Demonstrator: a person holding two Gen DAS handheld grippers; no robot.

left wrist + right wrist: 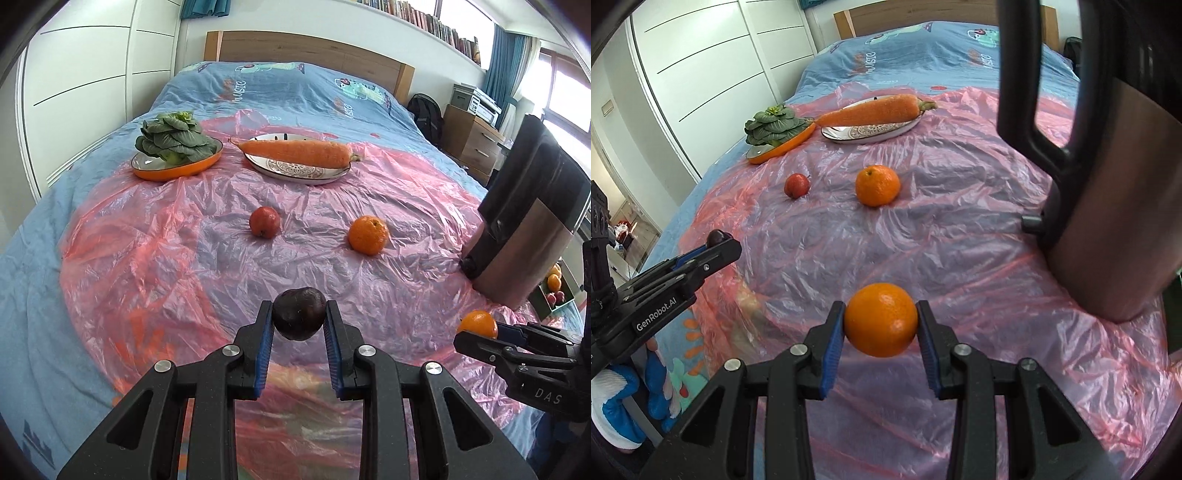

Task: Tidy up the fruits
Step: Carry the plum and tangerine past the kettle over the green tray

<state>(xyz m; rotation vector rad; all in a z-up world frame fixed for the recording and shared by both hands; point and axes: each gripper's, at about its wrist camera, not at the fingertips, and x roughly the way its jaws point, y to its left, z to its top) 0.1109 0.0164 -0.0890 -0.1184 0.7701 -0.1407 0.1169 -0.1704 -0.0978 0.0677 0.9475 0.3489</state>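
Here, carrot (295, 152) on patterned plate (295, 172), greens (173, 138) on orange plate (177, 170)

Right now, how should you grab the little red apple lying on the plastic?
Take the red apple across its round middle, coming down from above. It lies tipped over, stem sideways, alone on the plastic sheet, with nothing close to block the jaws.
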